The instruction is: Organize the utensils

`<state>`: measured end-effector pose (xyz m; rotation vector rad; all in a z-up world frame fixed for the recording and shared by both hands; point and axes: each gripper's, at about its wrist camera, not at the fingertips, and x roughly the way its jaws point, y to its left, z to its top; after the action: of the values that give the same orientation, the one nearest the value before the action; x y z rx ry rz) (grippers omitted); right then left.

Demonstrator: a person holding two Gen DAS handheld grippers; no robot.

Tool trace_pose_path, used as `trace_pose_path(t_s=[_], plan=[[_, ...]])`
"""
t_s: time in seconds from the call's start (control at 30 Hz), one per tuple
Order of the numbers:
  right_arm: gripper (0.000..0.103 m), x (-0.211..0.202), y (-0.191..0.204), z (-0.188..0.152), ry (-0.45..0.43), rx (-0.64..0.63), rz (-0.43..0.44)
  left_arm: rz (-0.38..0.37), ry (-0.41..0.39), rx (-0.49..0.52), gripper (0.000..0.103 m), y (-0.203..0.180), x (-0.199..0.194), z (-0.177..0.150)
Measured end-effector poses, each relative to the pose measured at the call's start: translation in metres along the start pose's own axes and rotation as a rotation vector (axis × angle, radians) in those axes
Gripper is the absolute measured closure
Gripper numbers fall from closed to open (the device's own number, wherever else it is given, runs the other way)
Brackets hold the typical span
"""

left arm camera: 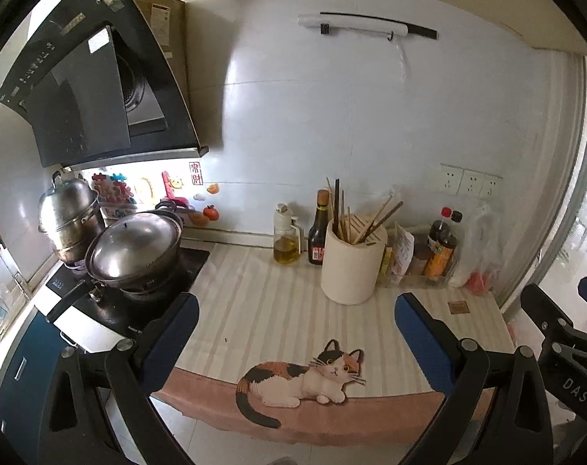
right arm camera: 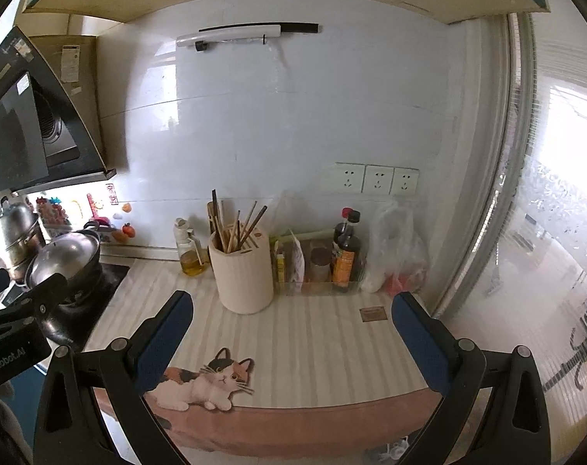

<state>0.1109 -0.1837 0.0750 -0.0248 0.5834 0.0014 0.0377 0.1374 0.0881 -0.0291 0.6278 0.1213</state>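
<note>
A cream round utensil holder [left arm camera: 349, 267] [right arm camera: 242, 276] stands at the back of the striped counter mat [left arm camera: 262, 310] [right arm camera: 313, 341]. Several chopsticks [left arm camera: 342, 213] [right arm camera: 237, 221] stick up out of its slots. My left gripper [left arm camera: 297, 310] hovers over the mat's front half, open, with nothing between its blue fingers. My right gripper [right arm camera: 293, 310] is likewise open and empty, held in front of the holder. Each gripper's body shows at the edge of the other's view.
An oil bottle [left arm camera: 286, 240] [right arm camera: 190, 252] and a dark sauce bottle [left arm camera: 320, 232] stand left of the holder. Right of it are more bottles [right arm camera: 346, 255], packets and a plastic bag [right arm camera: 396, 252]. A lidded wok [left arm camera: 134, 248] and steel pot [left arm camera: 70, 217] sit on the stove at left.
</note>
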Motion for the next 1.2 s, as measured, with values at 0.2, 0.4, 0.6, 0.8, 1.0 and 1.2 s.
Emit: trace_pose_path(t_s=[0.2,0.4,0.6,0.8,1.0,1.2], plan=[[0.000,0.006,-0.002,0.000,0.005,0.007,0.003,0.002,0.010,0.017,0.000,-0.006,0.003,-0.001],[0.000,0.012,-0.003,0.002,0.009,0.003,0.005,0.001,0.016,0.015,0.000,-0.008,0.002,0.000],[0.000,0.014,-0.004,0.003,0.014,-0.001,0.005,0.002,0.015,0.007,0.000,-0.006,0.005,0.000],[0.000,0.018,-0.004,0.003,0.016,-0.007,0.005,0.002,0.014,0.007,0.000,-0.007,0.005,0.000],[0.000,0.019,-0.002,0.003,0.017,-0.009,0.012,0.004,0.011,0.013,0.000,-0.008,0.006,0.002],[0.000,0.018,0.000,0.004,0.015,-0.009,0.015,0.005,0.008,0.010,0.000,-0.008,0.007,0.004]])
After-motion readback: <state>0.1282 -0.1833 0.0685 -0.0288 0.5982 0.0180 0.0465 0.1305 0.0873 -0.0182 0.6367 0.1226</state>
